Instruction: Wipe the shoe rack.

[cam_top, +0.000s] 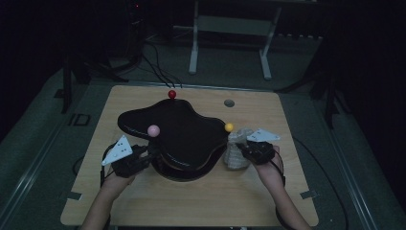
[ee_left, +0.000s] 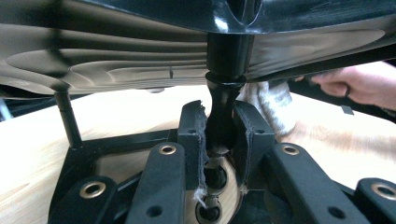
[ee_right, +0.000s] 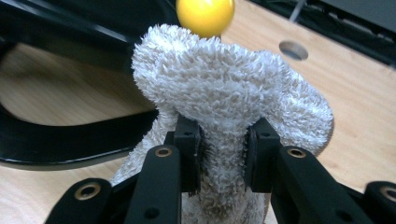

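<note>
A black stand with a wavy glossy top (cam_top: 184,132) sits mid-table; red (cam_top: 172,94), pink (cam_top: 153,130) and yellow (cam_top: 229,127) balls rise from its rim. My left gripper (cam_top: 146,155) reaches under the top from the left. In the left gripper view it (ee_left: 220,135) is shut on the stand's black centre post (ee_left: 223,102). My right gripper (cam_top: 244,149) is at the stand's right edge, shut on a bunched white towel (cam_top: 236,152). In the right gripper view both pads pinch the towel (ee_right: 229,93) just below the yellow ball (ee_right: 205,14).
The wooden table (cam_top: 201,201) has a small round hole (cam_top: 229,103) at the back right. The stand's round base (cam_top: 179,173) sits under the top. Beyond the table are a dark floor with cables and a white frame (cam_top: 230,43).
</note>
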